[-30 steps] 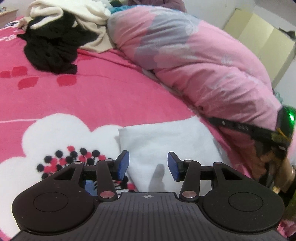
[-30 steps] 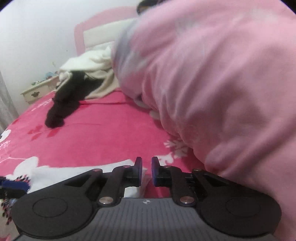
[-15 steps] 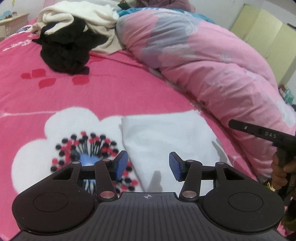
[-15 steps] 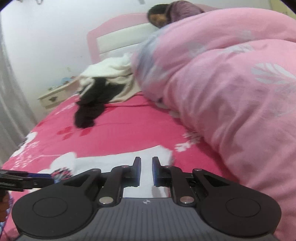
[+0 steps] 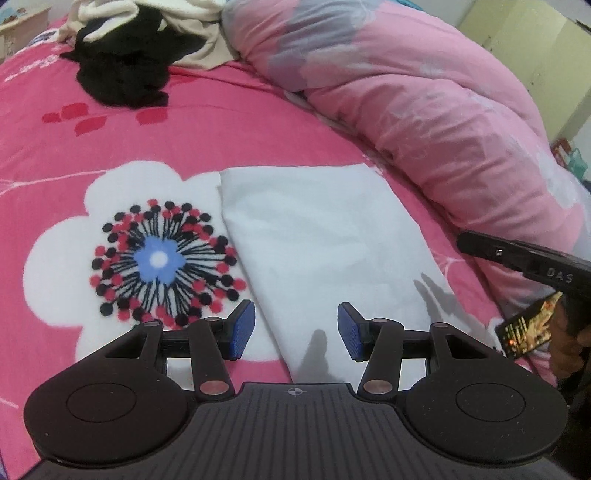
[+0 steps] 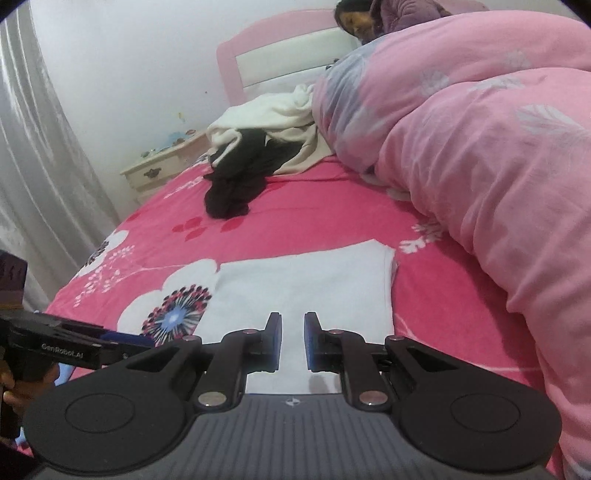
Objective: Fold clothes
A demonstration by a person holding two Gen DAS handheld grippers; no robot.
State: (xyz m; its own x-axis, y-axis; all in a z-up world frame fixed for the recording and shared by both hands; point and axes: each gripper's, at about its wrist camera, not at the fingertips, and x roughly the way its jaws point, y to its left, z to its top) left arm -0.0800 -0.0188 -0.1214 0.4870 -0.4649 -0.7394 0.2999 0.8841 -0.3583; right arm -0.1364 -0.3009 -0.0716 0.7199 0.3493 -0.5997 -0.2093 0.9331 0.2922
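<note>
A white cloth (image 5: 325,236) lies folded flat into a rectangle on the pink flowered bedspread (image 5: 221,122). My left gripper (image 5: 297,330) hovers above its near left edge, blue pads wide apart with nothing between them. In the right wrist view the same white cloth (image 6: 306,291) lies just beyond my right gripper (image 6: 293,341), whose jaws stand a narrow gap apart and hold nothing. The right gripper (image 5: 517,258) also shows at the right edge of the left wrist view, over the cloth's right side. At the left edge of the right wrist view is the left gripper (image 6: 74,343).
A bulky pink duvet (image 5: 424,103) runs along the right of the cloth. A black garment (image 6: 240,177) and a cream garment (image 6: 266,118) lie heaped near the headboard. A person (image 6: 388,18) sits behind the duvet. A nightstand (image 6: 162,170) and curtain (image 6: 37,147) stand left.
Both grippers have drawn back toward the near edge and risen, so the whole folded cloth now shows. The right gripper has come away from the duvet. Neither jaw gap has visibly changed.
</note>
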